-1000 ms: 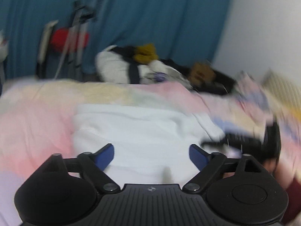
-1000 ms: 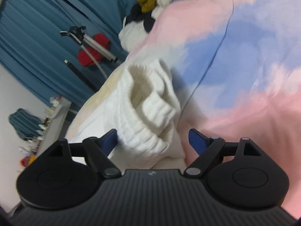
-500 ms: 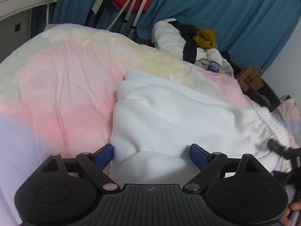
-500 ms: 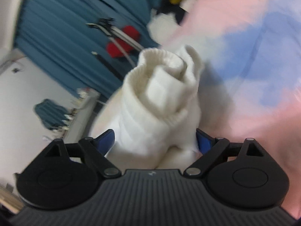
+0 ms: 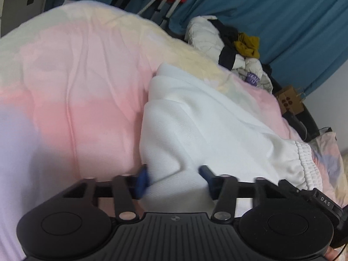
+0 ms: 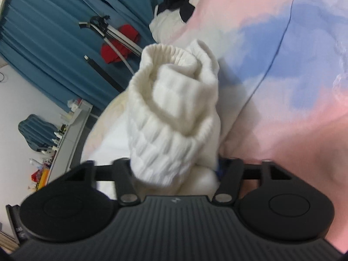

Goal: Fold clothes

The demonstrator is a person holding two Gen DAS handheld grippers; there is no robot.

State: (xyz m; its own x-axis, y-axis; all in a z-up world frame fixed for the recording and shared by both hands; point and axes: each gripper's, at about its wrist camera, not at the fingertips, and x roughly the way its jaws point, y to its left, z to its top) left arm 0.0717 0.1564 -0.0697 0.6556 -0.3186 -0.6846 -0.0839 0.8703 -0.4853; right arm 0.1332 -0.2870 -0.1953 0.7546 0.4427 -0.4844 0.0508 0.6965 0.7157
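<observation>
White sweatpants lie on the pastel duvet. Left gripper pinches a fabric fold at the near edge; right gripper clamps the ribbed waistband, seen up close only in right view. Clothes pile beyond the pants, w/ blue curtain behind.

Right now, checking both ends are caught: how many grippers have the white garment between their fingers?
2. The left gripper pinches a fold of the white garment; the right gripper closes around its ribbed waistband end.
</observation>
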